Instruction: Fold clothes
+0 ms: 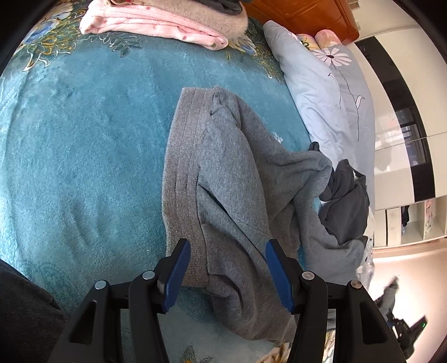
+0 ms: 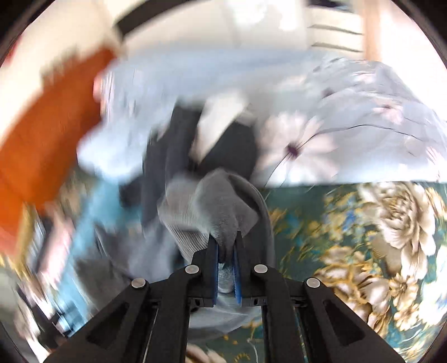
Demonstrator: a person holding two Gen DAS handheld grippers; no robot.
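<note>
We see a bed under a teal plush blanket [image 1: 83, 145] with a flowered border. Beside it lies a pale blue quilt [image 1: 329, 92] printed with daisies. Orange-brown wooden headboard [image 1: 301, 16] behind. White glossy wardrobe [image 1: 402, 92], open shelves [image 1: 405, 220], pinkish floor [image 1: 405, 265]. Bright daylight.

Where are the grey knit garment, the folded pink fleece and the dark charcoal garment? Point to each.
grey knit garment [image 1: 223, 173], left wrist view, middle of body
folded pink fleece [image 1: 156, 25], left wrist view, top fold
dark charcoal garment [image 1: 346, 201], left wrist view, crumpled middle

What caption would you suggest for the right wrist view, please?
Right gripper shut on a fold of grey garment, above the floral blanket, the picture blurred.
</note>
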